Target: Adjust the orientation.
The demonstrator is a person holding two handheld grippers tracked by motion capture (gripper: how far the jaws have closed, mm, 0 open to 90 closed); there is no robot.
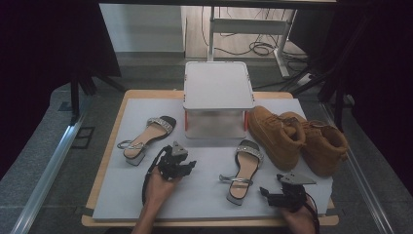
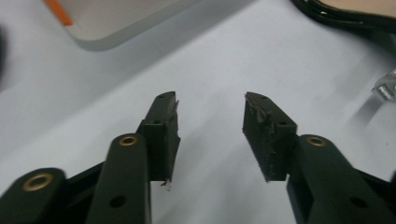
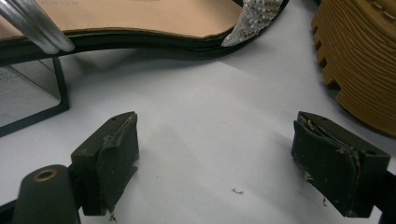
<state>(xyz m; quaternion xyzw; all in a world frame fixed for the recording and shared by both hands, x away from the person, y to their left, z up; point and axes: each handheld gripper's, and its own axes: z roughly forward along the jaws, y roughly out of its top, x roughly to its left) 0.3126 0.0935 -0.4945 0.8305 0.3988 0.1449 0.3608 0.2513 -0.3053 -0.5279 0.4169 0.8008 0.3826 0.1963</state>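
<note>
Hovering left hand-held gripper [image 1: 187, 165] spread, empty, between sandals, right hand-held gripper [image 1: 265, 191] spread near mat edge [image 1: 209, 218]

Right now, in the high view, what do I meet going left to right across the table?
Left sandal → left gripper → lidded box → right sandal → right gripper → pair of tan boots.
</note>
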